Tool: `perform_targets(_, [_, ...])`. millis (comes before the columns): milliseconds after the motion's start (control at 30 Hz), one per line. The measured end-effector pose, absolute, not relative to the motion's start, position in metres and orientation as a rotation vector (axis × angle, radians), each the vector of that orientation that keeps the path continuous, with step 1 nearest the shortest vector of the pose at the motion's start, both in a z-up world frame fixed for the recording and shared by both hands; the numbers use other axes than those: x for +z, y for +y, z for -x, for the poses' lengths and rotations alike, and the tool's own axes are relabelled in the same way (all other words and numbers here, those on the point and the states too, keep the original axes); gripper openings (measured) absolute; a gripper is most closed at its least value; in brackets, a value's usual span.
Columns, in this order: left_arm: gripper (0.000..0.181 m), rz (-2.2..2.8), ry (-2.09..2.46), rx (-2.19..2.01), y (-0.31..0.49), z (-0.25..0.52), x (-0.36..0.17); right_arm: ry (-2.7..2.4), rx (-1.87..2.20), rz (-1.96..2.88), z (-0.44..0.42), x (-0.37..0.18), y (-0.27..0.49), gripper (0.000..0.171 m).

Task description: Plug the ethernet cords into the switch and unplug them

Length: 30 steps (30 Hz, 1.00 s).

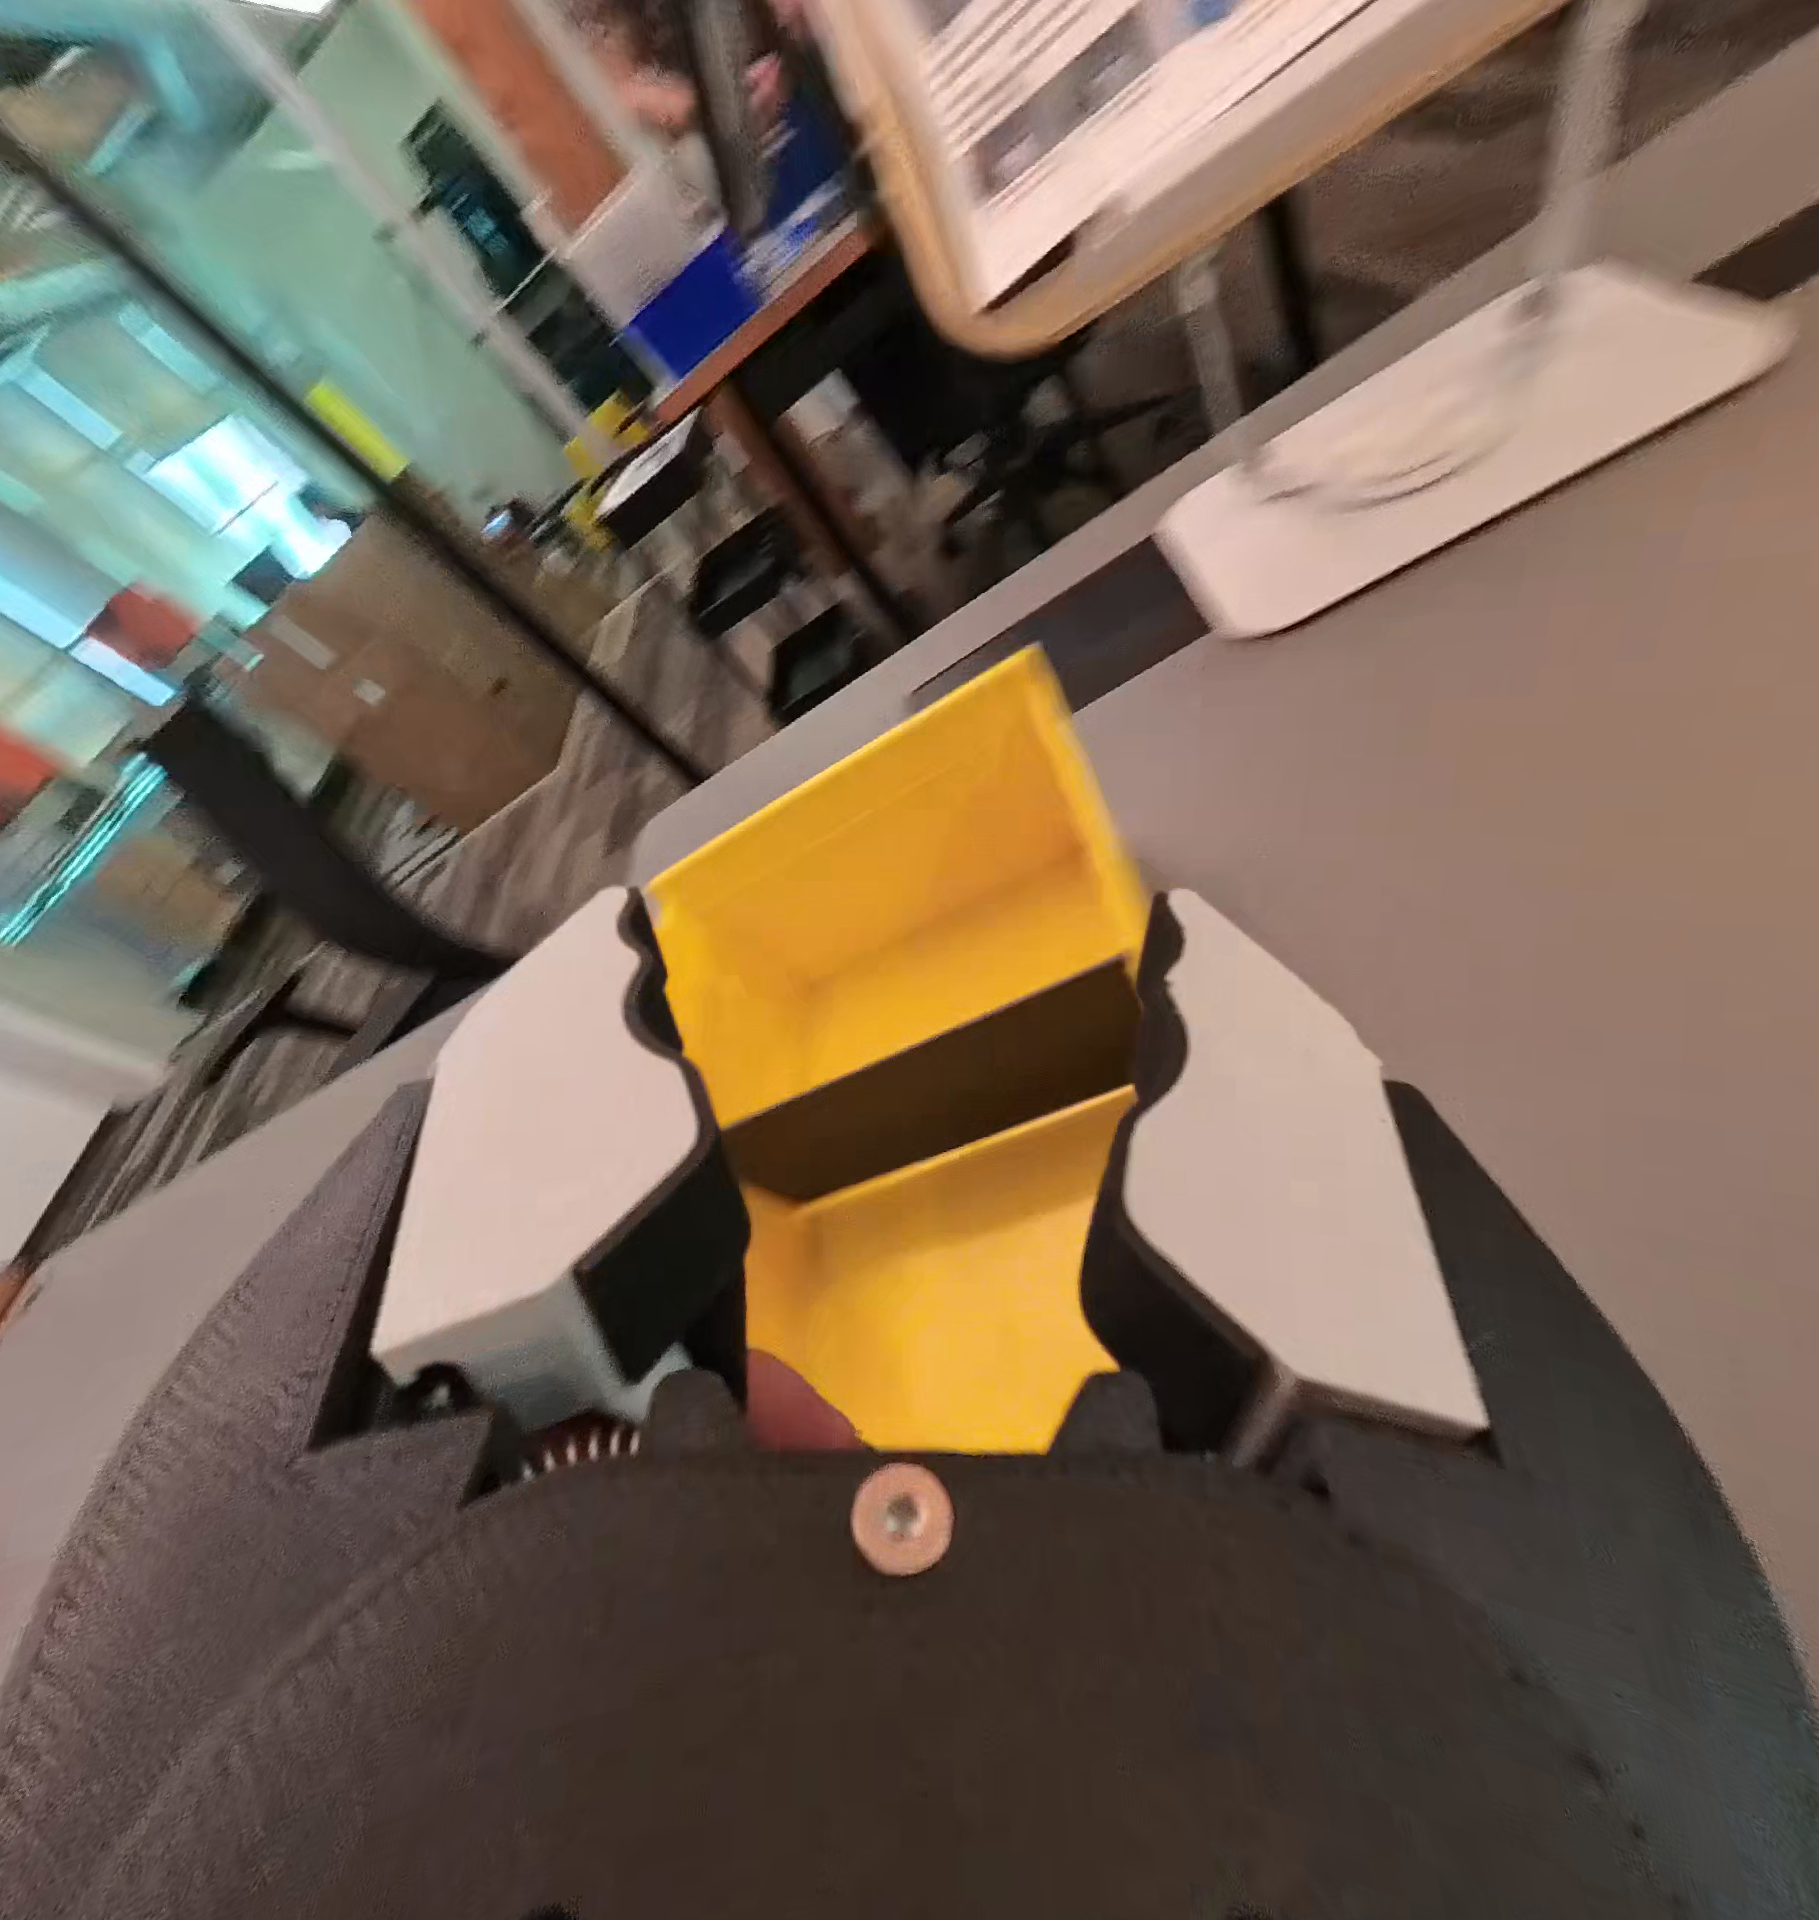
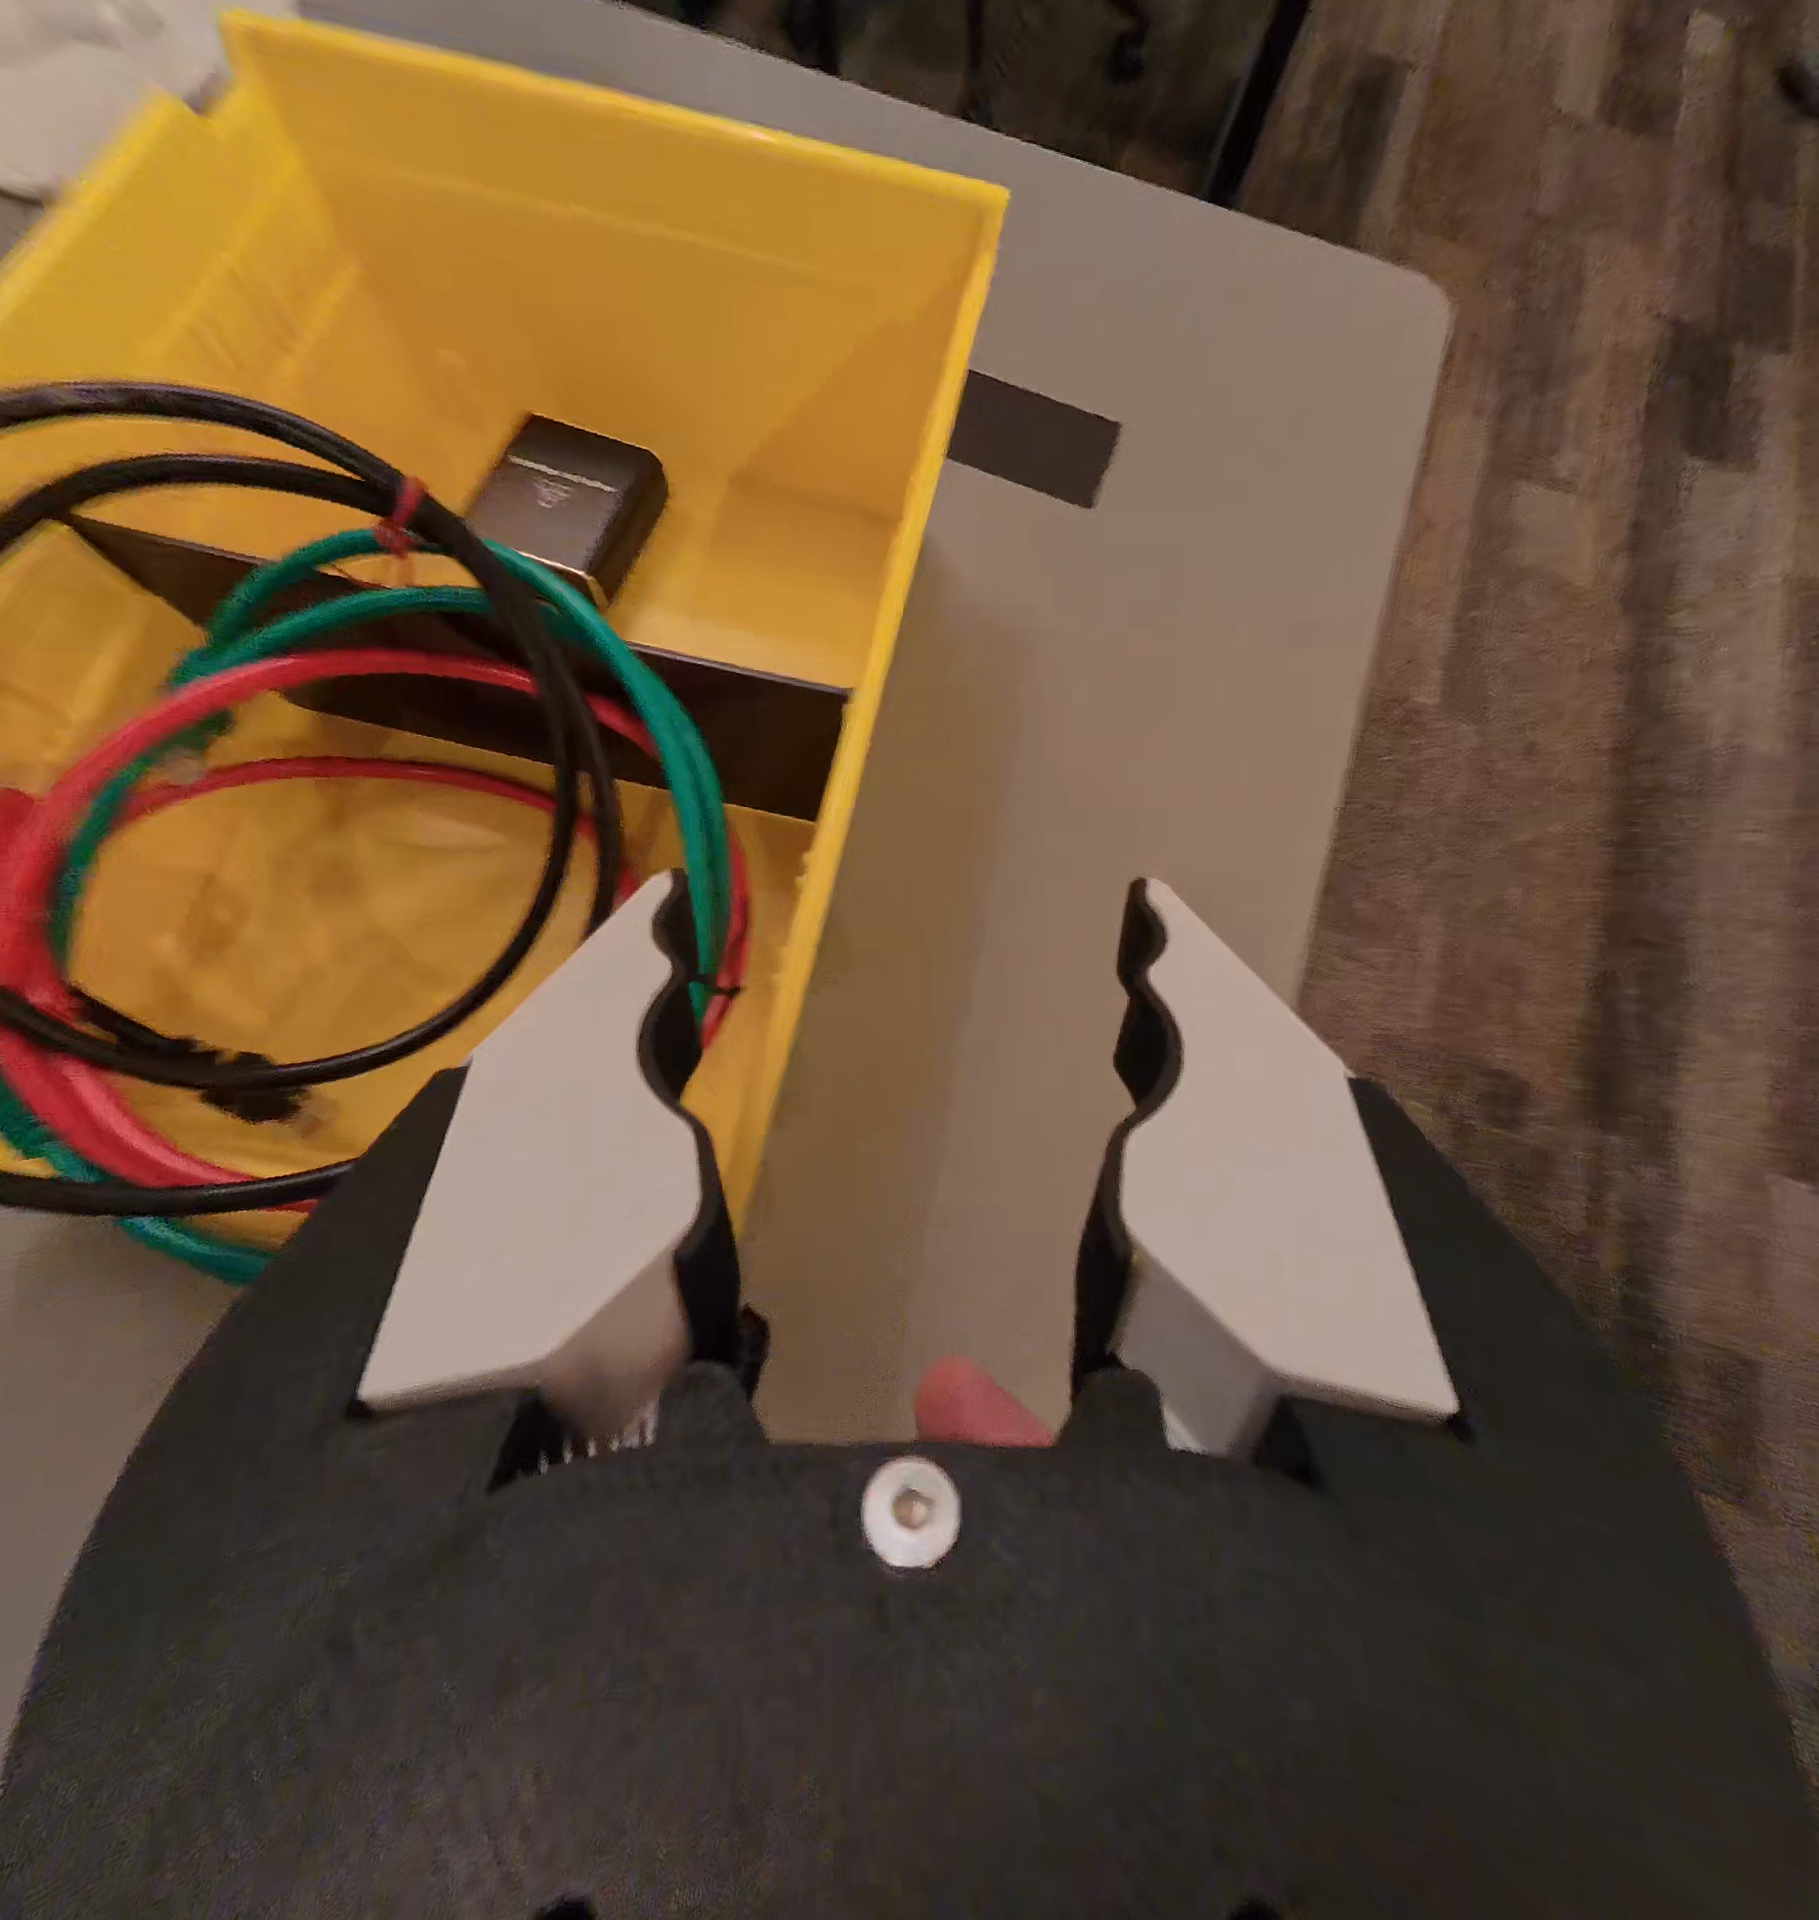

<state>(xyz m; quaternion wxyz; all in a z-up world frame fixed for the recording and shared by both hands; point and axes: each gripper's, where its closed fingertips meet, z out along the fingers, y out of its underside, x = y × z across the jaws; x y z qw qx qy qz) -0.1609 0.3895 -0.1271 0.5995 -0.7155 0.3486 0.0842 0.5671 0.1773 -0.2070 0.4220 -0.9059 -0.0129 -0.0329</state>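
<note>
In the right wrist view a yellow bin (image 2: 884,644) stands on the grey table (image 2: 1144,675), split by a black divider (image 2: 759,738). A small black box, the switch (image 2: 572,499), lies in the far compartment. Coiled black (image 2: 572,748), green (image 2: 666,707) and red (image 2: 365,769) ethernet cords fill the near compartment and hang over its near edge. My right gripper (image 2: 905,894) is open and empty over the table just right of the bin. My left gripper (image 1: 900,914) is open, with the yellow bin (image 1: 884,883) showing between its fingers. Neither cords nor switch show there.
A white flat lamp base (image 1: 1456,447) stands on the table beyond the bin, under a tilted poster board (image 1: 1092,135). A black tape strip (image 2: 1040,447) marks the table right of the bin. The table's rounded corner and carpet floor (image 2: 1611,727) lie to the right. Left tips to right tips: about 75 cm. About 20 cm separates my right fingertips from the switch (image 2: 572,499).
</note>
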Motion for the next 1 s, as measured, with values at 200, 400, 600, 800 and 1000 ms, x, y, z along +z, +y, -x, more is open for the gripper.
perform_targets(200, [0.106, 1.99, 0.489, 0.29, 0.426, 0.32, -0.175, -0.015, 0.08, 2.26, -0.539, -0.226, 0.174, 0.054])
perform_targets(400, [0.104, 2.153, 0.432, 0.174, 0.443, 0.369, -0.241, -0.003, 0.037, 2.3, -0.53, -0.246, 0.178, 0.032])
perform_targets(600, [0.061, 2.09, 0.472, 0.089, 0.45, 0.358, -0.244, -0.011, -0.021, 2.291, -0.528, -0.251, 0.181, 0.018])
perform_targets(800, [0.027, 2.068, 0.556, 0.036, 0.452, 0.343, -0.246, -0.029, -0.063, 2.264, -0.527, -0.252, 0.185, 0.016])
perform_targets(1000, [0.012, 2.044, 0.595, -0.044, 0.451, 0.332, -0.246, -0.046, -0.09, 2.244, -0.52, -0.252, 0.188, 0.014])
